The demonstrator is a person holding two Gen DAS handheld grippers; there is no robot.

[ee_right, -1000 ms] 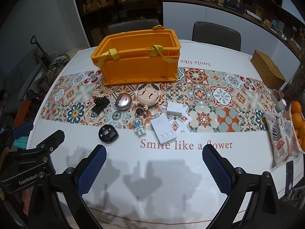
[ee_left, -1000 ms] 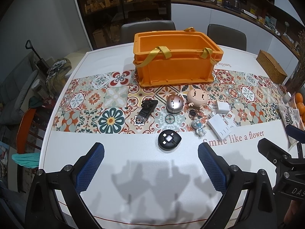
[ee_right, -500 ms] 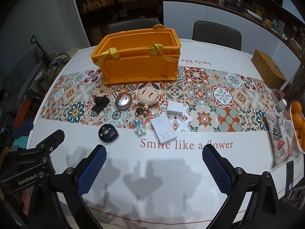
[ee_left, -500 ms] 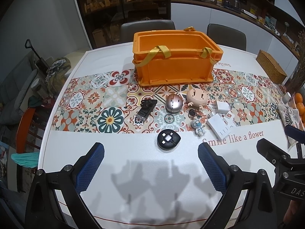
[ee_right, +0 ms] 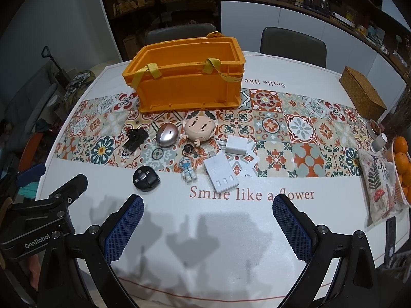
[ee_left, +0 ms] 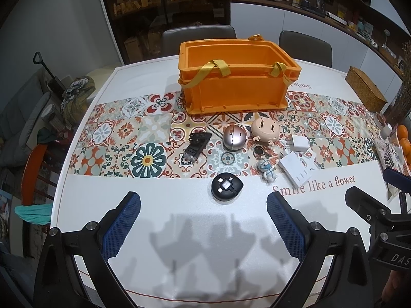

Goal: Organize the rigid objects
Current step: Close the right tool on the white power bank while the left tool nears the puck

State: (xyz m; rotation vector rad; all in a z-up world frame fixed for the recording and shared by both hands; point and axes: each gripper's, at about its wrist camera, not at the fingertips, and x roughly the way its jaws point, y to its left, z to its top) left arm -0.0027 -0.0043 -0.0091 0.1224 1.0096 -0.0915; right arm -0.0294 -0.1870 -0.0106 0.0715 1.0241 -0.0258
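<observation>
An orange crate (ee_left: 239,95) (ee_right: 190,92) with yellow straps stands at the back of the table. In front of it lie a black clip-like part (ee_left: 196,145) (ee_right: 134,138), a silver ball (ee_left: 234,137) (ee_right: 167,134), a doll head (ee_left: 265,129) (ee_right: 201,128), a white charger (ee_left: 298,144) (ee_right: 236,145), a white power strip (ee_left: 295,170) (ee_right: 221,173), a small astronaut figure (ee_left: 267,170) (ee_right: 188,170) and a black round cable case (ee_left: 227,186) (ee_right: 145,179). My left gripper (ee_left: 203,220) and right gripper (ee_right: 208,222) hover open over the white table front, holding nothing.
A wicker box (ee_right: 362,92) sits at the far right. Oranges (ee_right: 402,157) and a patterned cushion (ee_right: 380,182) lie at the right edge. Chairs (ee_right: 292,45) stand behind the table. A phone (ee_right: 390,236) rests near the right front edge.
Both views have shifted only slightly; the objects sit marginally lower and nearer in the left wrist view. Both grippers stay open.
</observation>
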